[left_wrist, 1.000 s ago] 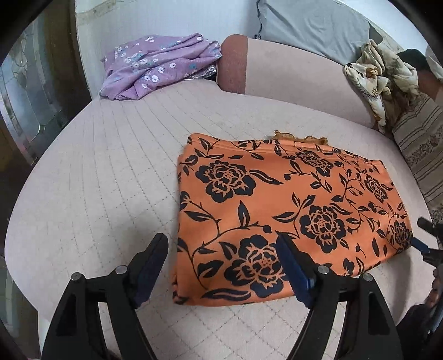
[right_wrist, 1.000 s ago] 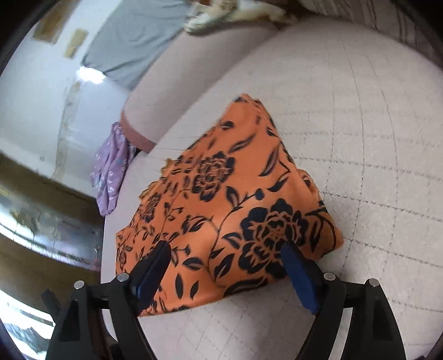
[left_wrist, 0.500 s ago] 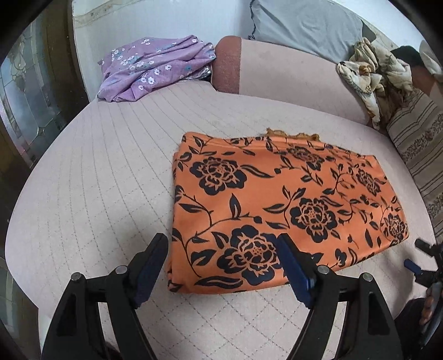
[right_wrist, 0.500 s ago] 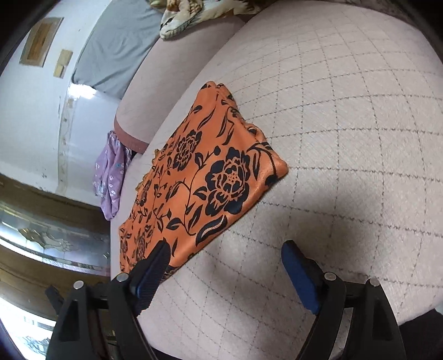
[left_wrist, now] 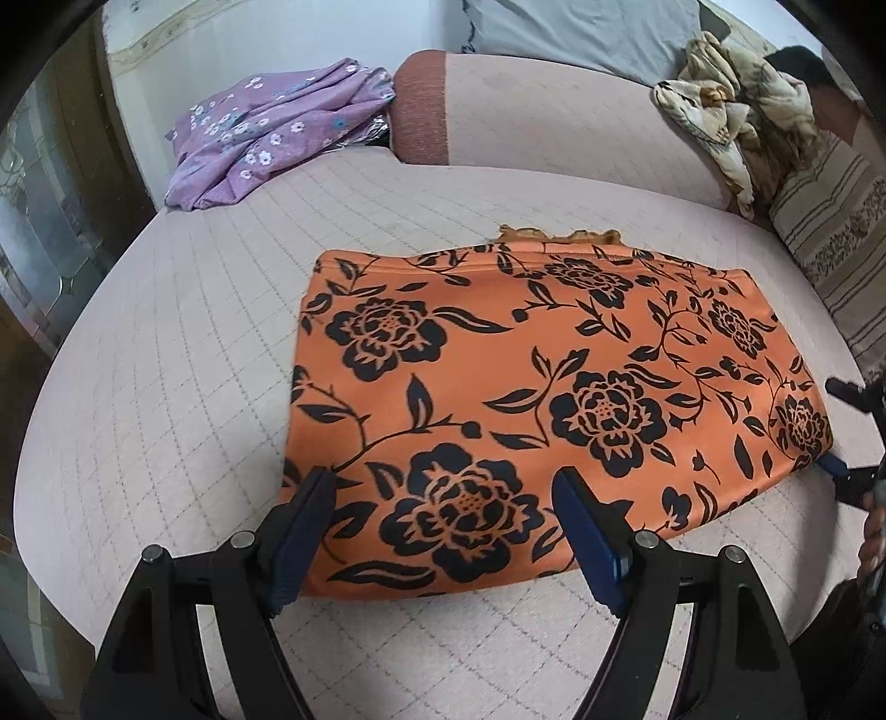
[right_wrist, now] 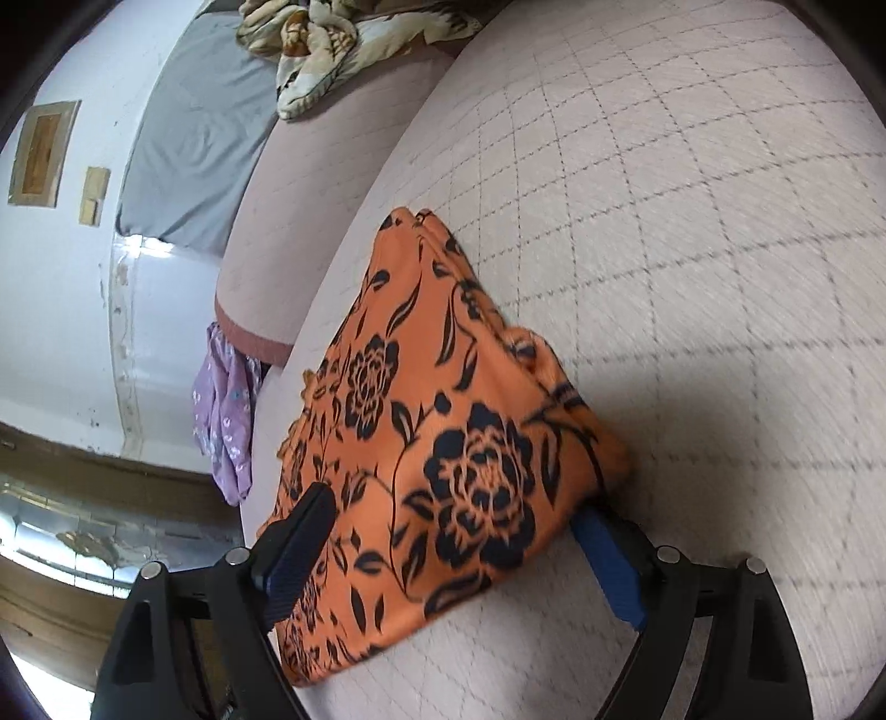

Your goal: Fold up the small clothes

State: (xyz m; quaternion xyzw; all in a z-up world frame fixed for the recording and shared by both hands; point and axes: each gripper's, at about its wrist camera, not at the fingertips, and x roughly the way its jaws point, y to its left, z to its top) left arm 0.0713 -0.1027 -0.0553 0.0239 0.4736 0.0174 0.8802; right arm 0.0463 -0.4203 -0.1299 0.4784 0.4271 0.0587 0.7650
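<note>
An orange garment with black flowers (left_wrist: 554, 382) lies folded flat on the quilted pink bed (left_wrist: 166, 360). My left gripper (left_wrist: 443, 498) is open, its fingers straddling the garment's near-left edge. My right gripper (right_wrist: 451, 520) is open at the garment's right end (right_wrist: 470, 454), one finger over the cloth and the other slid under its edge. In the left wrist view the right gripper (left_wrist: 847, 432) shows at the garment's far right corner.
A purple floral garment (left_wrist: 266, 133) lies at the bed's back left. A pink bolster (left_wrist: 554, 116) and grey pillow (left_wrist: 581, 27) line the back. A beige patterned cloth (left_wrist: 731, 105) and striped cushion (left_wrist: 830, 232) sit at back right.
Both grippers pulled back from the garment, then closed in again. The right gripper now straddles its right end, with one finger under the edge. The left fingers reach over its near edge.
</note>
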